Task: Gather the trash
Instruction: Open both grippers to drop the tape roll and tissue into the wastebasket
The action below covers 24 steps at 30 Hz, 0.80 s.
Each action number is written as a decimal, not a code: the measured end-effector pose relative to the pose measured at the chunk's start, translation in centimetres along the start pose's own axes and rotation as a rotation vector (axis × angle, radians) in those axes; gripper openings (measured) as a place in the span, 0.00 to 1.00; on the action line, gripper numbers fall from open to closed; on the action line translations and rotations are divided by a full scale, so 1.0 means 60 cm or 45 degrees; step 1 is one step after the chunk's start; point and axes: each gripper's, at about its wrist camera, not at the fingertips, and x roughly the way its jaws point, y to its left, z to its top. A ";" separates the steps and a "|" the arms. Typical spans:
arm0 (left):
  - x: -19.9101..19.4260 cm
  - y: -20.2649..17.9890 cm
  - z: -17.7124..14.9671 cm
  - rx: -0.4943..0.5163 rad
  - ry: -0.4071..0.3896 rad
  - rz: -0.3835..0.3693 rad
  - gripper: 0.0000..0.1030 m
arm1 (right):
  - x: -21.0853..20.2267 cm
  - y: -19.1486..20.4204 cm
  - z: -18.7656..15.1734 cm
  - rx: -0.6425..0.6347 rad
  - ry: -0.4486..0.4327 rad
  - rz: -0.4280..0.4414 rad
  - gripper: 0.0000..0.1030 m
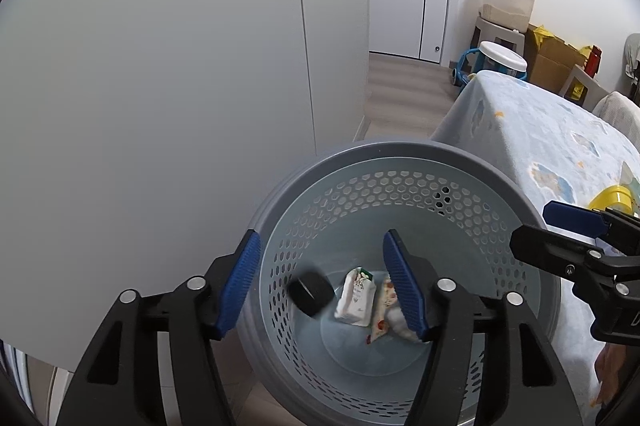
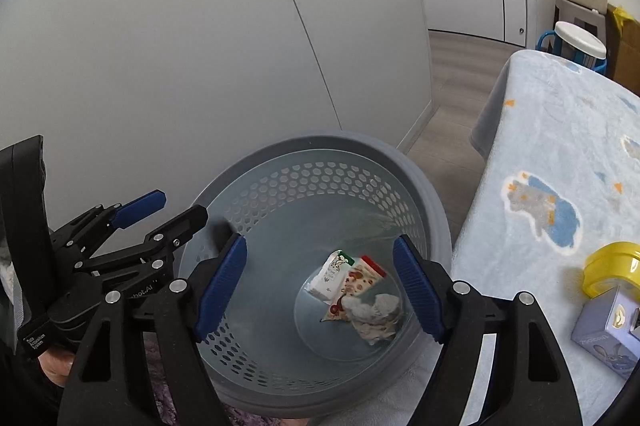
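Observation:
A grey perforated waste basket [image 1: 400, 154] stands on the floor between a white cabinet and the table; it also shows in the right wrist view [image 2: 320, 142]. Inside lie a white carton [image 1: 356, 296], a patterned wrapper [image 1: 382, 310] and crumpled paper [image 2: 374, 310]. A blurred black round object [image 1: 311, 291] is in the air inside the basket, under my left gripper. My left gripper [image 1: 322, 286] is open and empty above the basket. My right gripper [image 2: 320, 286] is open and empty above the basket too. Each gripper shows at the edge of the other's view.
A table with a light blue patterned cloth [image 2: 560, 154] stands right of the basket. On it are a yellow roll [image 2: 612, 268] and a small purple box [image 2: 608, 330]. A white cabinet [image 1: 160, 86] is at left. Boxes and containers [image 1: 508, 2] stand at the far wall.

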 end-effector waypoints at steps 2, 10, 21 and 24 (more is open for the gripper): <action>0.001 0.000 0.000 -0.003 0.000 -0.002 0.61 | 0.000 -0.001 0.001 -0.001 -0.001 0.001 0.72; 0.000 0.003 0.000 -0.010 0.000 0.006 0.61 | -0.003 0.000 -0.002 0.000 -0.010 0.002 0.72; -0.001 0.006 -0.001 -0.023 -0.012 0.024 0.66 | -0.003 0.000 -0.002 0.000 -0.011 0.001 0.73; -0.001 0.009 -0.001 -0.027 -0.010 0.027 0.66 | -0.004 0.000 -0.004 0.001 -0.012 0.000 0.73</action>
